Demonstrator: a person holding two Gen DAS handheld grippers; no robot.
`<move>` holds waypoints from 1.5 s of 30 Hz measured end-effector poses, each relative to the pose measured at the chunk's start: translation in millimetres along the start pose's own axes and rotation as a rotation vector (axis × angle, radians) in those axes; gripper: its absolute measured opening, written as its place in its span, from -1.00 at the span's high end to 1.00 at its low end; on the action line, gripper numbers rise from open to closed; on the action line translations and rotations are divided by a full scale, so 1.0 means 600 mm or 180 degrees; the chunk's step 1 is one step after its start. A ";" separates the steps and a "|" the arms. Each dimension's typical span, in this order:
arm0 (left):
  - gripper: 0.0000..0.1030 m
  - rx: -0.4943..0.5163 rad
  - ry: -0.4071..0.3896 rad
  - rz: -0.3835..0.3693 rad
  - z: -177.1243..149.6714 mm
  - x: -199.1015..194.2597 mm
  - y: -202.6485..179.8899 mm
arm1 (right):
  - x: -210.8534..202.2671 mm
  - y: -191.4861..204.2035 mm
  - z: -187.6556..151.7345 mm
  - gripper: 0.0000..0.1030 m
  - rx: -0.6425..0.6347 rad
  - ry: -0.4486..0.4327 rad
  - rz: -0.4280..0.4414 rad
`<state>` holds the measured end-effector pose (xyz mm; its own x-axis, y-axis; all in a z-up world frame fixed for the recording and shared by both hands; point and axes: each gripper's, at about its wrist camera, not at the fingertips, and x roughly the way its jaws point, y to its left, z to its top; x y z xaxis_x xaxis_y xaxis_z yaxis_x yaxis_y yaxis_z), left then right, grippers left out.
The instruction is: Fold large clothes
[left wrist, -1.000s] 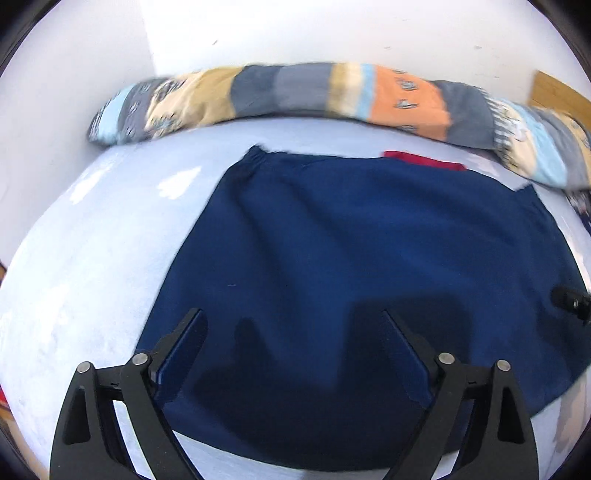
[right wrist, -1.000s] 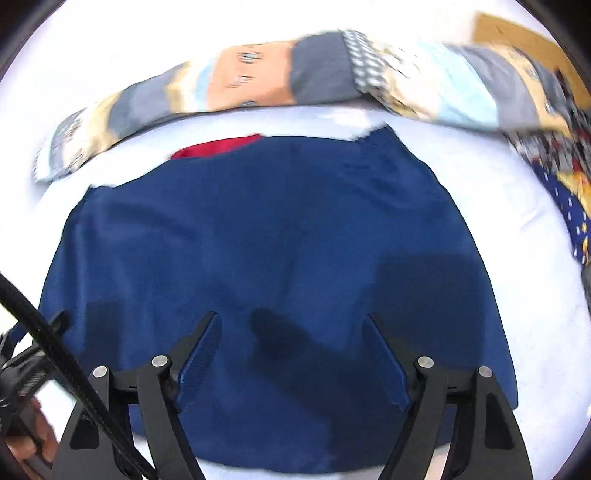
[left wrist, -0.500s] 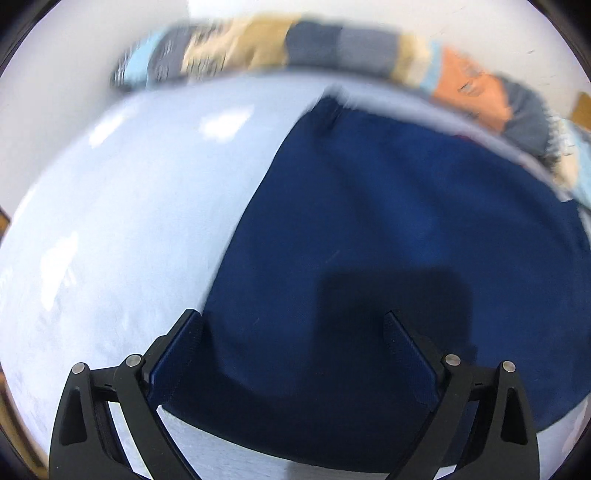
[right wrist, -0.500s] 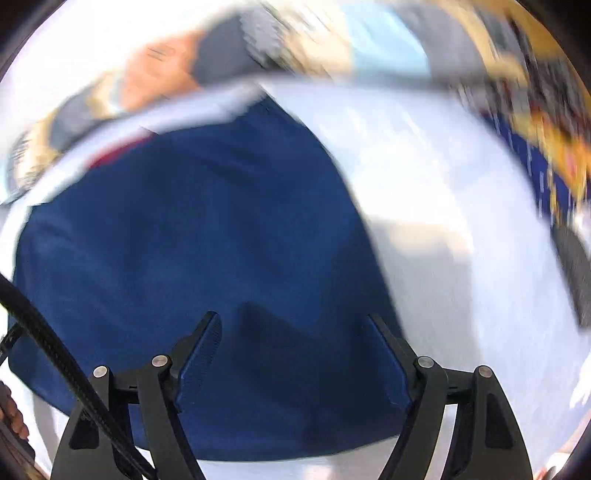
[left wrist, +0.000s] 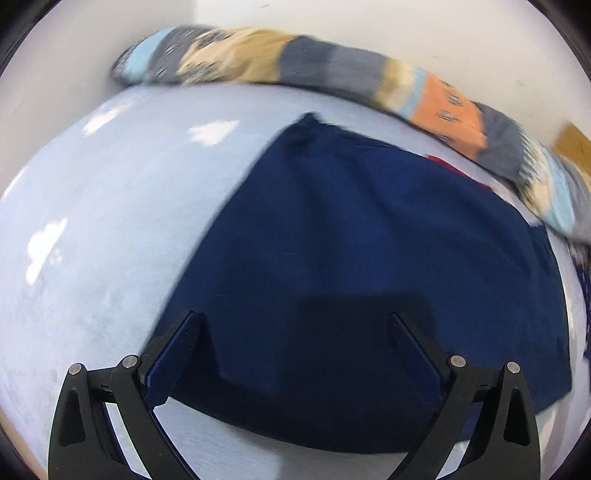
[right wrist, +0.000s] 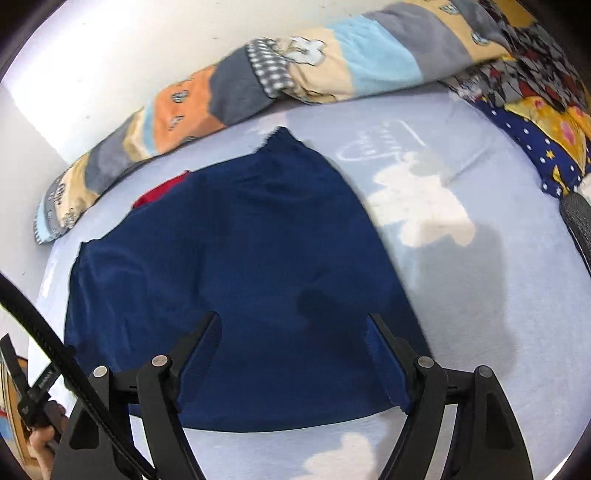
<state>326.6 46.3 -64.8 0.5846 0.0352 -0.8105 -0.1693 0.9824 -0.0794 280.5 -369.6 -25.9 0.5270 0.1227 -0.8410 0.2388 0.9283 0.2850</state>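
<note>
A large navy blue garment [left wrist: 369,258] lies spread flat on a pale blue bed sheet [left wrist: 92,240], with a strip of red fabric [left wrist: 458,168] showing at its far edge. My left gripper [left wrist: 295,325] hovers open over the garment's near left part, nothing between its fingers. In the right wrist view the same garment [right wrist: 240,258] fills the middle, its red strip [right wrist: 162,192] at the far left. My right gripper [right wrist: 293,328] hangs open above the near right part of the cloth, holding nothing.
A long patchwork bolster [right wrist: 295,70] lies along the white wall [left wrist: 369,29] behind the garment. Patterned bedding [right wrist: 539,122] is piled at the right. A black cable [right wrist: 55,354] and a hand [right wrist: 44,435] show at the lower left of the right wrist view.
Both grippers shifted sideways over the garment: the left toward its left edge, the right toward its right edge, with more bare sheet now in view beside each. Nothing was gripped.
</note>
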 end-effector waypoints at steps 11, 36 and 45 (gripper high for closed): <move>-0.97 0.1036 -0.0621 0.0027 -0.033 -0.071 -0.123 | 0.004 -0.051 -0.008 -0.61 0.0306 0.0051 0.0029; -0.97 0.0853 -0.0158 -0.0185 -0.003 -0.004 -0.162 | 0.088 -0.178 -0.015 -0.63 0.0715 0.0670 0.1123; -0.97 0.1029 -0.0530 -0.0476 -0.010 -0.103 -0.209 | 0.109 -0.178 -0.029 -0.92 0.0664 0.0532 0.1665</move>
<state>307.1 -80.4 -8.2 0.7092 -0.1096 -0.6965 0.1707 0.9851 0.0189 275.0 -454.8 -119.5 0.4864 0.6153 -0.6204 0.1460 0.6428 0.7520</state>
